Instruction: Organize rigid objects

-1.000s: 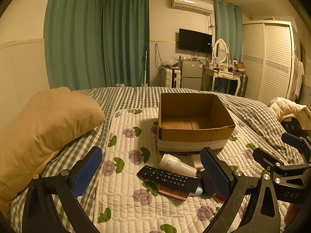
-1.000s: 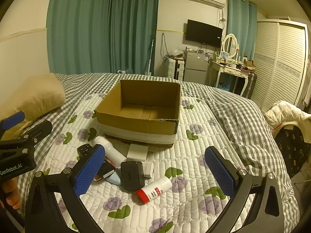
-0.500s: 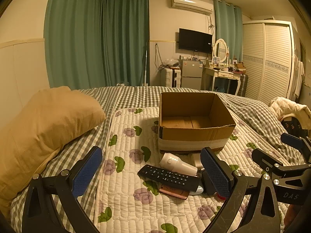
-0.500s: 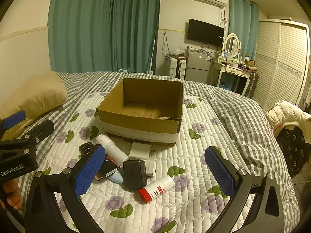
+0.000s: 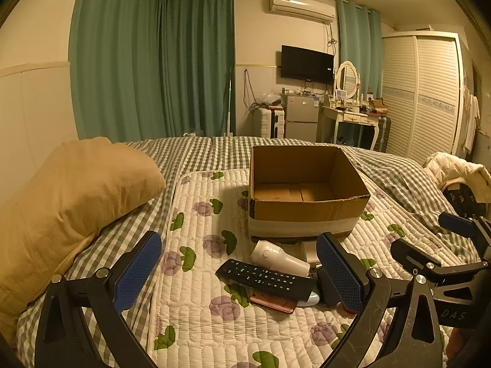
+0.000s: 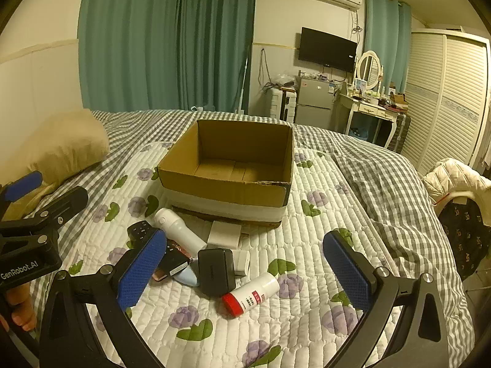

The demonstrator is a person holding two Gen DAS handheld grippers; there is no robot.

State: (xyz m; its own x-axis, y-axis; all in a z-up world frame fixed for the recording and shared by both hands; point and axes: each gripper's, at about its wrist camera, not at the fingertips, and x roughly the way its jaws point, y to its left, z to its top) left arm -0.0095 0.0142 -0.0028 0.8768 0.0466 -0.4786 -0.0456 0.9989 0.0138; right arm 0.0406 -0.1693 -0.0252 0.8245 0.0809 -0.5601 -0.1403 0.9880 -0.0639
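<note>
An open, empty cardboard box (image 5: pixel 307 211) (image 6: pixel 230 190) stands on the quilted bed. In front of it lies a small pile: a black remote (image 5: pixel 265 279), a white cylinder device (image 5: pixel 277 257) (image 6: pixel 179 230), a pink phone (image 5: pixel 274 302), a black case (image 6: pixel 216 271), white adapters (image 6: pixel 225 233) and a white bottle with a red cap (image 6: pixel 251 294). My left gripper (image 5: pixel 239 271) is open, above the near left of the pile. My right gripper (image 6: pixel 245 271) is open, above the case and bottle. Both are empty.
A tan pillow (image 5: pixel 70 196) lies at the left on the checked bedding. A white jacket (image 6: pixel 454 181) over a dark chair sits at the bed's right edge. Curtains, a TV, a fridge and a dressing table stand far behind.
Both grippers have moved slightly forward toward the pile and box; the objects sit a little lower and larger in the right wrist view. Nothing was grasped.
</note>
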